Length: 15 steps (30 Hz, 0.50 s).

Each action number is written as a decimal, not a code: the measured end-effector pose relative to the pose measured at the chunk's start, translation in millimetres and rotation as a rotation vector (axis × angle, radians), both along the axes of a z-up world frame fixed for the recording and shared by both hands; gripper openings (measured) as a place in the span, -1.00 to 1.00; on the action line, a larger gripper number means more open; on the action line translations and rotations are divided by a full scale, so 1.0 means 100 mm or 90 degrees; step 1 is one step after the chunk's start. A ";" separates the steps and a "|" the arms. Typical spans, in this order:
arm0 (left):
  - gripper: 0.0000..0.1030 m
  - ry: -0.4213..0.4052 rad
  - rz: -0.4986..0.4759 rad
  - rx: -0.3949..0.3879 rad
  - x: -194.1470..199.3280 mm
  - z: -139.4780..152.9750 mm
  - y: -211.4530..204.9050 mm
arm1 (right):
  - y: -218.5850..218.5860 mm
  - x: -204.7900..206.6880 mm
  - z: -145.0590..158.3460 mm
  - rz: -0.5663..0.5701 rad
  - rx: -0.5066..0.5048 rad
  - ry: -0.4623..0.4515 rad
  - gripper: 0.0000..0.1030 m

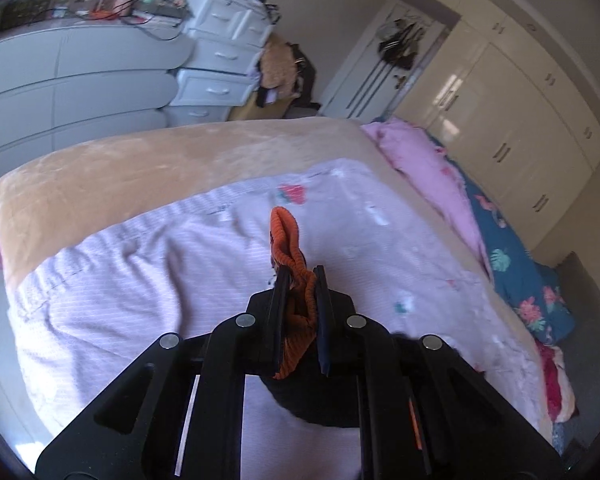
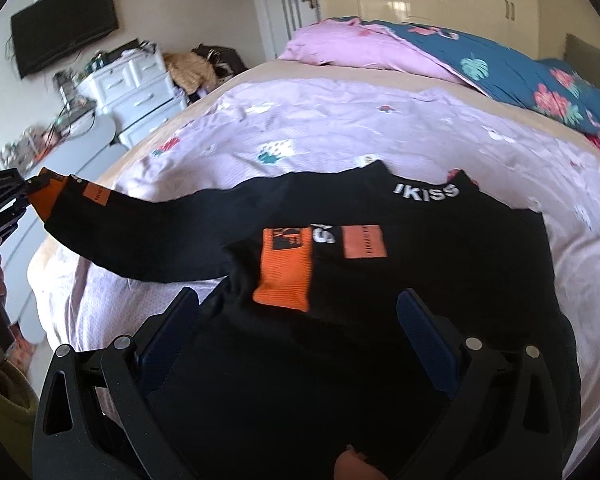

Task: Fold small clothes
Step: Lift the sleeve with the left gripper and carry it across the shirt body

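A small black sweater (image 2: 420,248) with orange patches and white lettering lies on the lilac sheet (image 2: 320,128) of the bed. One sleeve with an orange cuff (image 2: 284,268) is folded across its chest. The other sleeve (image 2: 140,236) is stretched out to the left. My left gripper (image 1: 302,276) is shut on that sleeve's orange ribbed cuff (image 1: 288,240) and holds it above the sheet; it also shows in the right wrist view (image 2: 28,188). My right gripper (image 2: 300,304) is open, its fingers spread over the sweater's lower part.
A pink and blue floral duvet (image 2: 480,56) is bunched along the bed's far side. A tan blanket (image 1: 140,168) covers the bed's end. White drawers (image 2: 136,80), a grey cabinet (image 1: 80,80) and cream wardrobes (image 1: 520,120) stand around the bed.
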<state>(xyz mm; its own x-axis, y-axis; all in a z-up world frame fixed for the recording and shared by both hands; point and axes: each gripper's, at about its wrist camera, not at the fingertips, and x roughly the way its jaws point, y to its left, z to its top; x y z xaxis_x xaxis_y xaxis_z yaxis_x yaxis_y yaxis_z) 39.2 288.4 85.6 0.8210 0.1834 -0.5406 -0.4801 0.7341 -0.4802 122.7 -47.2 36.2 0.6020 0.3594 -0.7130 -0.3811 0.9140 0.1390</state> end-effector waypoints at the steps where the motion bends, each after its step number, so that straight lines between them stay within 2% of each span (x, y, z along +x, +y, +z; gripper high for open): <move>1: -0.89 -0.005 -0.008 0.006 0.03 0.07 -0.07 | -0.06 -0.01 0.01 -0.006 0.009 0.002 0.92; 5: -0.89 -0.020 -0.048 0.029 0.19 0.27 -0.35 | -0.24 -0.04 0.06 -0.025 0.026 0.006 0.92; 15: -0.89 -0.041 -0.115 0.056 0.42 0.55 -0.89 | -0.73 -0.07 0.14 -0.085 0.063 0.008 0.92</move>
<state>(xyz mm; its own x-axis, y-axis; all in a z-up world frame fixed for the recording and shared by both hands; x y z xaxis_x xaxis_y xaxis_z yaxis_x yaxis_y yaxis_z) 81.6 199.2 140.7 0.8772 0.0735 -0.4745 -0.3070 0.8457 -0.4364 116.1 -119.9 49.7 0.6402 0.3457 -0.6861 -0.2546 0.9380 0.2351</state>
